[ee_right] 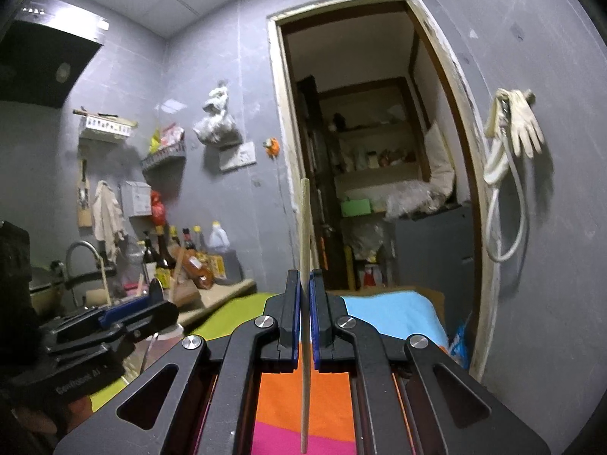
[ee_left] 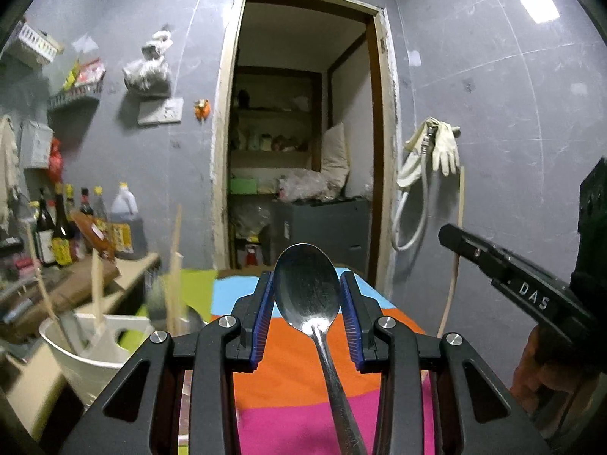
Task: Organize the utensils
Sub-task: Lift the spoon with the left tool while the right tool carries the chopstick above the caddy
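Spoon (ee_left: 307, 288) up front in the left wrist view, bowl rising between the blue pads (ee_left: 263, 318) of the left gripper (ee_left: 306, 316), handle running down toward the cam. Pads stand apart either side of the bowl, gaps showing on both sides, so jaws read as spread; can't tell what holds the spoon further down the handle. Under it, striped cloth (ee_left: 296, 379) in blue, orange, pink.

Left of that, white utensil holder (ee_left: 87, 352) w/ chopsticks (ee_left: 174, 265) sticking up, a bit blurred. Sauce bottles (ee_left: 91, 223) lined up on the counter behind. Right gripper's black finger pokes in from the right edge.

Over to the right wrist view: right gripper (ee_right: 304, 318) is closed tight on a single chopstick (ee_right: 305, 227), blue pads pressed against it both sides. Stick stands near upright, top end up against the doorway (ee_right: 379, 132), bottom end hanging below the jaws over the orange and pink stripes. Left gripper seen low left here, side-on. Faucet (ee_right: 81, 250) and bottles behind it, rubber gloves (ee_right: 523, 129) hung on the wall at right w/ a white hose (ee_right: 508, 227) looped below.
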Demonstrator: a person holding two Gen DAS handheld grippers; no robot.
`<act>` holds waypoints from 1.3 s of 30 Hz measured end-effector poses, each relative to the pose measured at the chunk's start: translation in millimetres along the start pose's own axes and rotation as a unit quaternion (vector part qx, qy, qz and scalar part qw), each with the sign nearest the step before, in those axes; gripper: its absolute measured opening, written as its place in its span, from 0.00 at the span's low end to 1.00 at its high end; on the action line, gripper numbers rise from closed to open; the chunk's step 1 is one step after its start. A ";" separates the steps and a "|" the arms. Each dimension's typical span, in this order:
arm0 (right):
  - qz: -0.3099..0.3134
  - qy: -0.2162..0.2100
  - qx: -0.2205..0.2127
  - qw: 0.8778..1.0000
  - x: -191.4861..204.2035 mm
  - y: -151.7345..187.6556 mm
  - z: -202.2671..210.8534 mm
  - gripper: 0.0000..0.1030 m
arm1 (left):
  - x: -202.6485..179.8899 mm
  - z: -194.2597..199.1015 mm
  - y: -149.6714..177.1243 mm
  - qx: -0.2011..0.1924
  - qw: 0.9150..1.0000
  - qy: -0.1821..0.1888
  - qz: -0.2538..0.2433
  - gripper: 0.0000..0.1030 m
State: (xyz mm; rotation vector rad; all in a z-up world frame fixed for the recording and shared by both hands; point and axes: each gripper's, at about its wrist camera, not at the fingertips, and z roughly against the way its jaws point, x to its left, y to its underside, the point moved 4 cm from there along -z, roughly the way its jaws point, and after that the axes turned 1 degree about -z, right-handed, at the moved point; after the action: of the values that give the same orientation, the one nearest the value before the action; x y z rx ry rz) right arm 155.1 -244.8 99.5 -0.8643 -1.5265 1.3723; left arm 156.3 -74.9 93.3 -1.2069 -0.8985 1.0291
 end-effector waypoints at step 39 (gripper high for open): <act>-0.030 -0.155 -0.017 0.987 132.9 -25.5 -110.7 0.03 | 216.0 35.3 -41.5 -0.036 0.975 -0.188 0.109 0.29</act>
State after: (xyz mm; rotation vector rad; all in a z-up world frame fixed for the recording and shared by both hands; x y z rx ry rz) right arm 210.5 -85.5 145.6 -0.6406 -1.8007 1.4914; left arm 193.1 139.3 141.9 -1.2099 -1.1197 1.4449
